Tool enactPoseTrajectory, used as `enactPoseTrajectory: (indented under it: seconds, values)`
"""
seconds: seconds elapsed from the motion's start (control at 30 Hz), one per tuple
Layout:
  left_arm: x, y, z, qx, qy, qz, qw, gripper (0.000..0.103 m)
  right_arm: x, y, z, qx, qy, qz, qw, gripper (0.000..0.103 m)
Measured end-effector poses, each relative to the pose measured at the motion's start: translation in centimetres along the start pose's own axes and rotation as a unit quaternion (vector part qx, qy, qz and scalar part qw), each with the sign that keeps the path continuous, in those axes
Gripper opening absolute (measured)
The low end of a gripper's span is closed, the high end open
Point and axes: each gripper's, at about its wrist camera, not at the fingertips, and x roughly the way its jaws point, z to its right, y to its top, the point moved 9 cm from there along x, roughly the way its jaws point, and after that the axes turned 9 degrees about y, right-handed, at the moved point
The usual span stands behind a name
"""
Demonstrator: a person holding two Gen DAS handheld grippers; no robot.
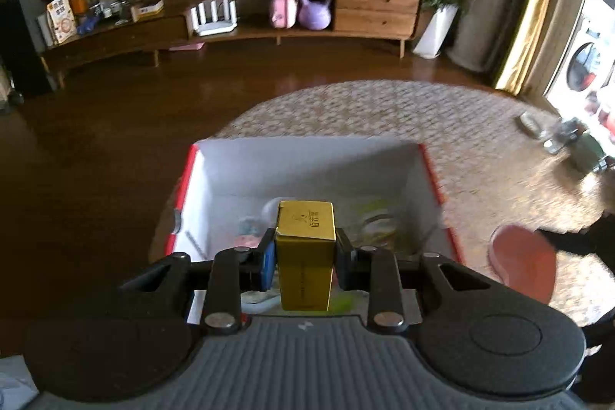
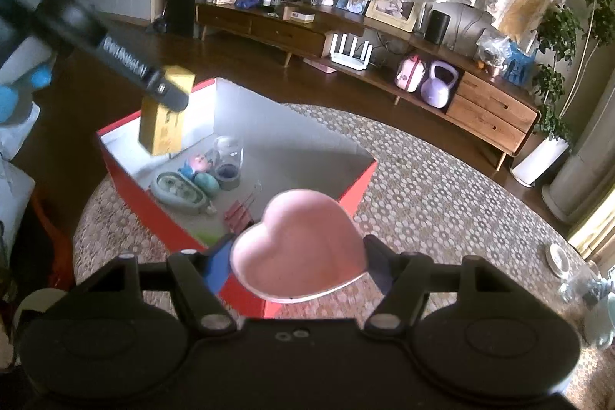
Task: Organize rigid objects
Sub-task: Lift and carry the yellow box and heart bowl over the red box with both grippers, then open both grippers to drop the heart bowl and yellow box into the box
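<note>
My left gripper (image 1: 305, 248) is shut on a tall gold carton (image 1: 305, 248) and holds it upright above the open red box (image 1: 430, 175) with a white inside. The right wrist view shows the same gold carton (image 2: 161, 129) hanging over the red box's (image 2: 134, 191) near-left corner. My right gripper (image 2: 298, 256) is shut on a pink heart-shaped dish (image 2: 300, 248), held over the box's near corner. That pink dish (image 1: 522, 264) appears at the right in the left wrist view. Inside the box lie a glass jar (image 2: 229, 150), a tape roll (image 2: 226, 175), small toys (image 2: 200, 168) and red clips (image 2: 238, 212).
The box sits on a round table with a patterned cloth (image 2: 442, 202). A small white dish (image 2: 557, 258) and other items lie near the table's right edge. A long wooden sideboard (image 2: 492, 110) stands behind, across the dark wood floor, with a purple kettlebell (image 2: 440, 85) on its shelf.
</note>
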Motion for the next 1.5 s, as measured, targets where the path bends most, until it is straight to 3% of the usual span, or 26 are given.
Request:
enactPoseTrajectory:
  seconds: [0.37, 0.6, 0.77, 1.3, 1.5]
  values:
    - [6.9, -2.1, -2.9, 0.032, 0.054, -0.064, 0.9960, 0.029, 6.6, 1.7, -1.4, 0.013, 0.038, -0.021, 0.999, 0.070]
    - [9.7, -3.5, -2.6, 0.065, 0.073, -0.092, 0.9910, 0.029, 10.5, 1.7, -1.1, 0.014, 0.030, -0.047, 0.998, 0.070]
    - [10.4, -3.3, -1.9, 0.078, 0.077, -0.088, 0.9901, 0.029, 12.2, 1.2, -0.5, 0.031, 0.015, -0.058, 0.998, 0.070]
    - [13.7, -3.5, 1.0, 0.099, 0.066, -0.104, 0.9874, 0.029, 12.9, 0.3, -1.0, 0.018, 0.003, -0.072, 0.997, 0.070]
    - [13.9, -3.8, 1.8, 0.102, 0.066, -0.103, 0.9873, 0.030, 12.2, 0.2, -1.0, 0.009, -0.004, -0.065, 0.998, 0.074]
